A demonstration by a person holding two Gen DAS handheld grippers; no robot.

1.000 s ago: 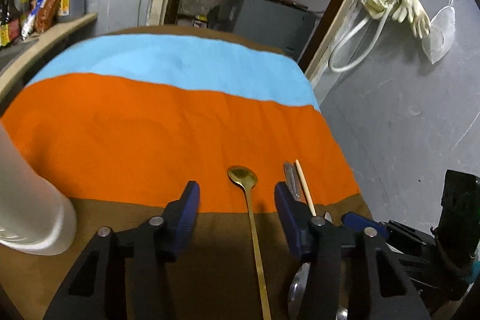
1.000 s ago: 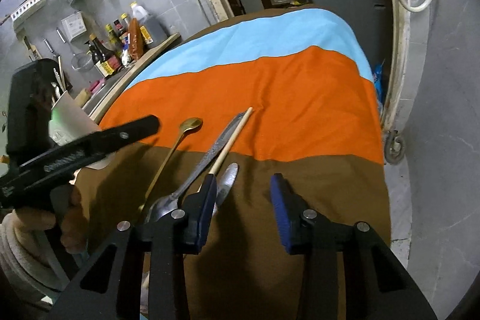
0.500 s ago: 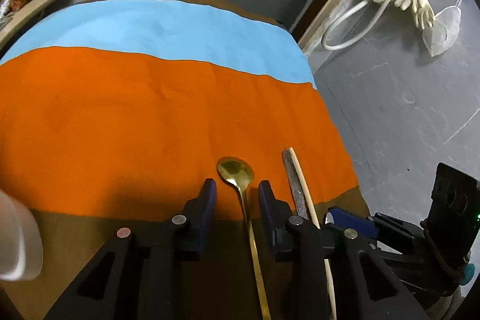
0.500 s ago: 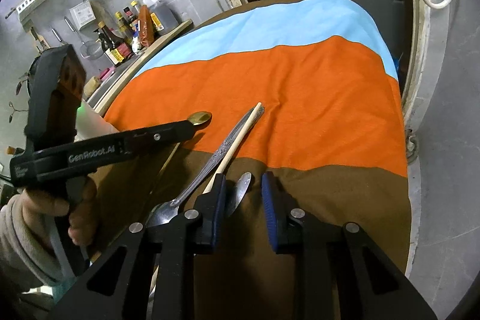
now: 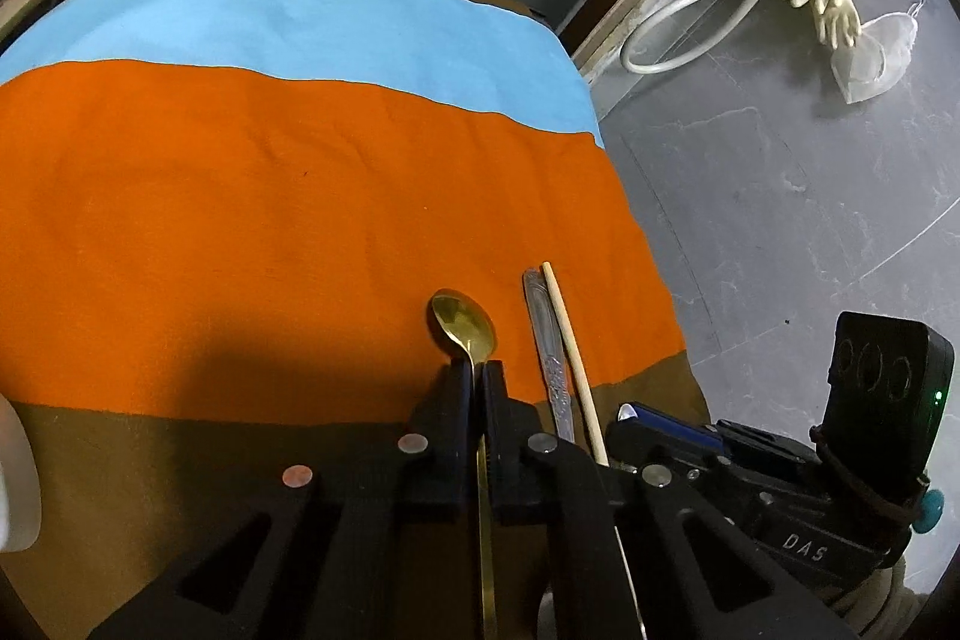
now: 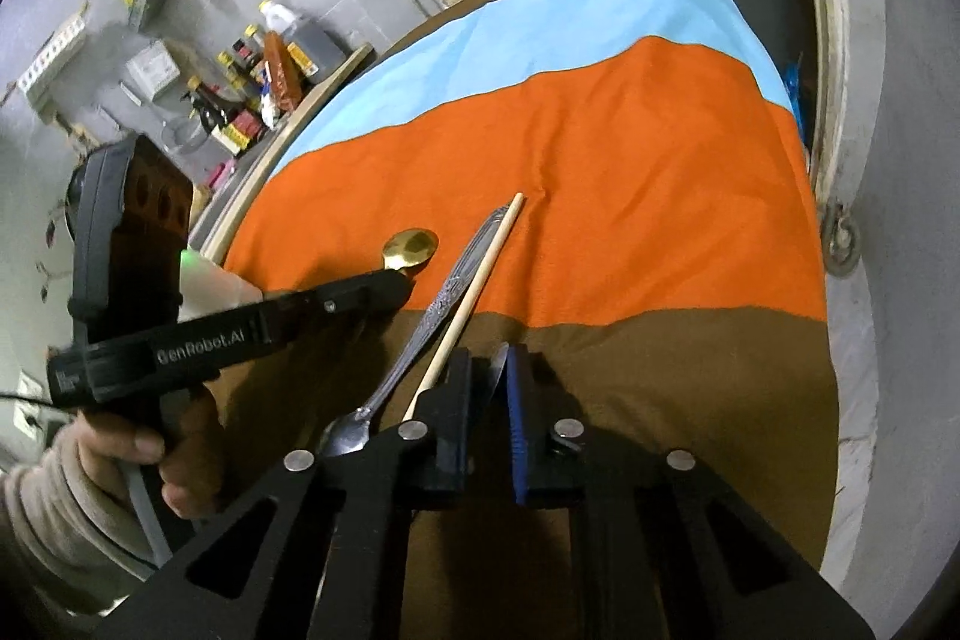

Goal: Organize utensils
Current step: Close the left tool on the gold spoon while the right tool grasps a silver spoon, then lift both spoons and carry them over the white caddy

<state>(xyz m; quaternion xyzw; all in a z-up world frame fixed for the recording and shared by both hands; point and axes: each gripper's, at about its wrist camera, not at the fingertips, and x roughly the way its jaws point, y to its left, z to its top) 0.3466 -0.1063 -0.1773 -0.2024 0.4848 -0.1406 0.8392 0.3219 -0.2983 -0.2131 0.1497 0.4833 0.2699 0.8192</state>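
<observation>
A gold spoon (image 5: 463, 325) lies on the striped cloth, bowl on the orange band. My left gripper (image 5: 477, 376) is shut on its thin handle just behind the bowl; the same spoon shows in the right wrist view (image 6: 412, 244). To its right lie a patterned steel spoon (image 5: 547, 340) and a wooden chopstick (image 5: 570, 346), side by side. In the right wrist view they are the steel spoon (image 6: 432, 316) and chopstick (image 6: 474, 292). My right gripper (image 6: 489, 373) is shut on a small silver utensil (image 6: 498, 370) whose tip shows between the jaws.
The cloth (image 5: 270, 196) has blue, orange and brown bands and covers the table. A white cup (image 5: 15, 484) stands at the left edge. Bottles (image 6: 270, 70) stand on a shelf at the far left. The table's right edge drops to a grey floor (image 5: 780, 196).
Both grippers went from open to shut. The left closed on the gold spoon's handle; the right closed on the small silver utensil. Both moved slightly forward.
</observation>
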